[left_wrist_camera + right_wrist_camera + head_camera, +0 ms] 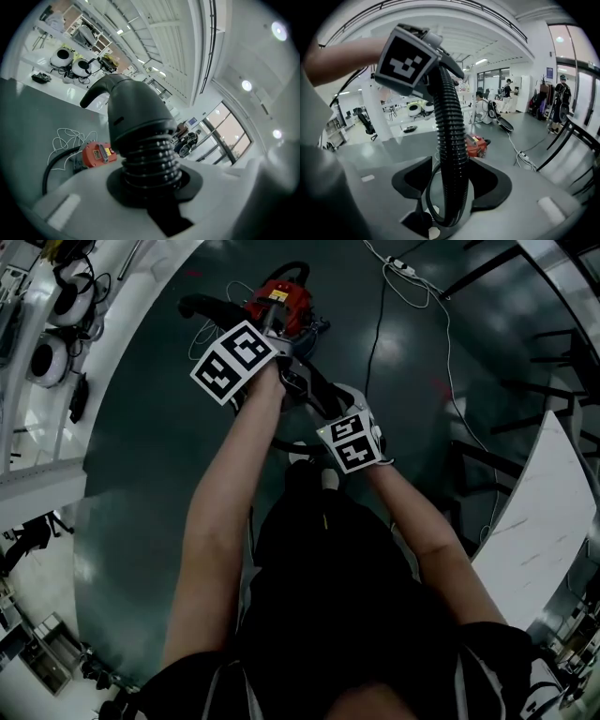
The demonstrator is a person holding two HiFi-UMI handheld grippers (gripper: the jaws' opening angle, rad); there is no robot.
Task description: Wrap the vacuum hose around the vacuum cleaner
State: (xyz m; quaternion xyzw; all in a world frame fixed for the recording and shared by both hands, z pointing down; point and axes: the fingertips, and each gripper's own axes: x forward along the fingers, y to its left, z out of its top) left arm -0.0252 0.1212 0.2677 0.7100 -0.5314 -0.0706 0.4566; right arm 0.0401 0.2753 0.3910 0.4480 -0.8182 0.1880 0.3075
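Note:
The red vacuum cleaner (281, 298) sits on the dark floor ahead of me, small in the left gripper view (96, 153) and in the right gripper view (476, 145). My left gripper (149, 187) is shut on the black ribbed hose (150, 157), just below its smooth curved end piece (133, 110). From the left gripper's marker cube (408, 58) the hose (451, 140) hangs down and loops between the jaws of my right gripper (452, 185). Those jaws stand open, with a gap on each side of the hose.
A white cable (412, 296) and a power strip (403, 266) lie on the floor right of the vacuum. Loose white cord (70, 138) is coiled beside it. Black chair frames (525, 381) and a white tabletop (534, 521) stand at right, shelving (52, 324) at left.

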